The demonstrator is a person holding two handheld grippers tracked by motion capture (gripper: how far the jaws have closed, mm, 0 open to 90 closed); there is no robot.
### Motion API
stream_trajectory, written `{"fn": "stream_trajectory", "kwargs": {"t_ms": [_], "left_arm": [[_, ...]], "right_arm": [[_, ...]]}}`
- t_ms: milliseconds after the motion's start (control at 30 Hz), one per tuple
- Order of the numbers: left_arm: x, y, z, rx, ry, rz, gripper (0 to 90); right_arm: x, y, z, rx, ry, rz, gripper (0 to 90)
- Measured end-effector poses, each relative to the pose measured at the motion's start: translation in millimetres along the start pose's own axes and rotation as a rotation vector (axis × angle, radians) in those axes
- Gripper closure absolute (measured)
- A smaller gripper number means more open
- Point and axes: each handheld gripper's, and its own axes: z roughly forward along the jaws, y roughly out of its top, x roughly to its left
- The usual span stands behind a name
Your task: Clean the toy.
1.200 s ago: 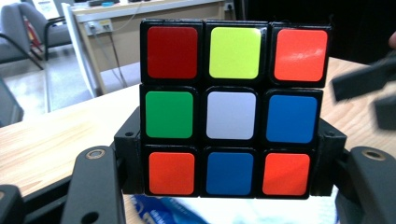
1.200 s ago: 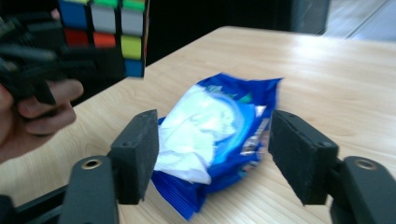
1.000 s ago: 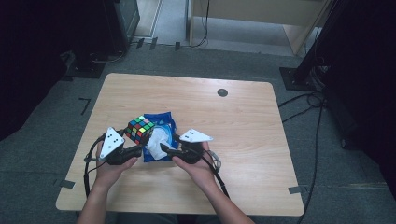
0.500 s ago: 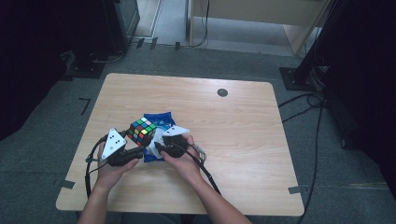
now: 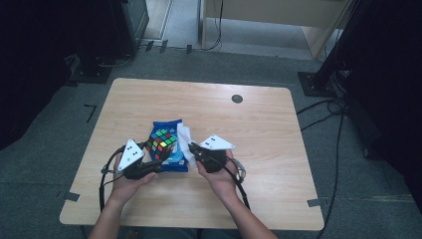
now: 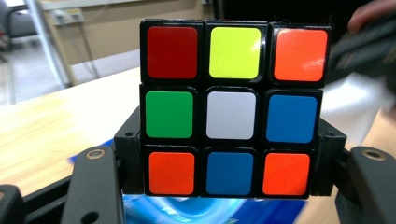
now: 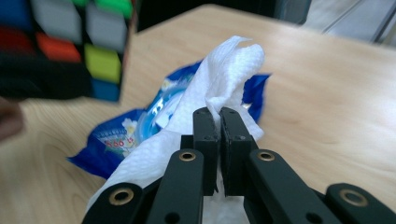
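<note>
My left gripper (image 5: 158, 151) is shut on a scrambled Rubik's cube (image 5: 161, 141), held just above a blue wipes packet (image 5: 174, 163) on the wooden table (image 5: 259, 134). In the left gripper view the cube (image 6: 231, 114) sits between the two jaws of the left gripper (image 6: 229, 161), clamped at its bottom row. My right gripper (image 5: 192, 149) is at the packet's right edge; its jaws have just been closing and pinch a white wipe (image 5: 184, 135). In the right gripper view the right gripper (image 7: 219, 126) grips a fold of the wipe (image 7: 224, 70), which rises out of the packet (image 7: 121, 135).
A small black round cap (image 5: 237, 98) sits in the tabletop at the far side. Cables (image 5: 338, 124) run over the grey floor to the right. Dark stands (image 5: 323, 74) are at the table's far right and far left.
My right gripper moved left to the packet, closed on the white wipe and drew back to the right with it. The left gripper and cube stayed put.
</note>
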Motion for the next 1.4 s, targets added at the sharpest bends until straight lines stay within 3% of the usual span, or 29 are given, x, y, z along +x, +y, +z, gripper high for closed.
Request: {"fn": "stream_trajectory", "kwargs": {"t_ms": [67, 167, 233, 300, 467, 533, 600, 767, 867, 967, 1067, 1167, 1267, 1400], "left_arm": [[-9.8, -1.1, 6.8, 0.011, -0.028, 0.017, 34.0], [-31.3, -3.9, 19.2, 0.045, -0.047, 0.093, 34.0], [-45.9, -4.7, 26.5, 0.057, -0.085, 0.119, 34.0], [-59.3, -3.2, 30.8, 0.054, -0.120, 0.141, 34.0], [-80.4, 4.3, 30.7, 0.014, -0.187, 0.153, 34.0], [-81.0, 5.3, 30.2, 0.016, -0.181, 0.160, 34.0], [-78.1, 5.1, 28.6, 0.010, -0.198, 0.140, 34.1], [-72.8, 7.0, 25.2, -0.012, -0.193, 0.119, 34.1], [-68.4, 8.9, 22.8, -0.031, -0.197, 0.098, 34.1], [-62.9, 7.6, 23.5, -0.013, -0.166, 0.098, 34.1], [-60.5, 3.5, 26.9, 0.013, -0.149, 0.080, 34.1], [-66.5, 2.4, 30.0, 0.031, -0.151, 0.092, 34.1], [-76.0, 5.9, 31.1, 0.018, -0.171, 0.115, 34.1], [-81.8, 11.6, 29.4, -0.014, -0.211, 0.117, 34.1]], "right_arm": [[-2.1, 3.6, -18.9, -0.039, 0.013, 0.003, 87.7], [1.5, 8.9, -49.4, -0.101, 0.041, -0.002, 87.6], [7.6, 12.3, -62.6, -0.122, 0.062, -0.025, 87.5], [14.7, 15.2, -71.6, -0.132, 0.086, -0.056, 87.3], [22.9, 11.8, -74.7, -0.135, 0.113, -0.055, 86.9], [22.1, 7.3, -72.8, -0.152, 0.108, -0.046, 86.8], [18.7, 5.4, -72.1, -0.148, 0.086, -0.045, 86.8], [1.0, -3.0, -67.9, -0.116, -0.024, -0.063, 86.9], [-14.1, -9.1, -63.3, -0.065, -0.077, -0.041, 86.9], [-23.2, -8.5, -66.9, -0.081, -0.095, -0.011, 86.9], [-19.3, 0.3, -77.3, -0.118, -0.065, -0.004, 86.9], [-4.2, 12.0, -88.7, -0.168, 0.023, -0.017, 86.7], [14.8, 18.9, -93.9, -0.192, 0.110, -0.053, 86.6], [21.5, 13.2, -87.1, -0.168, 0.107, -0.064, 86.6]]}}
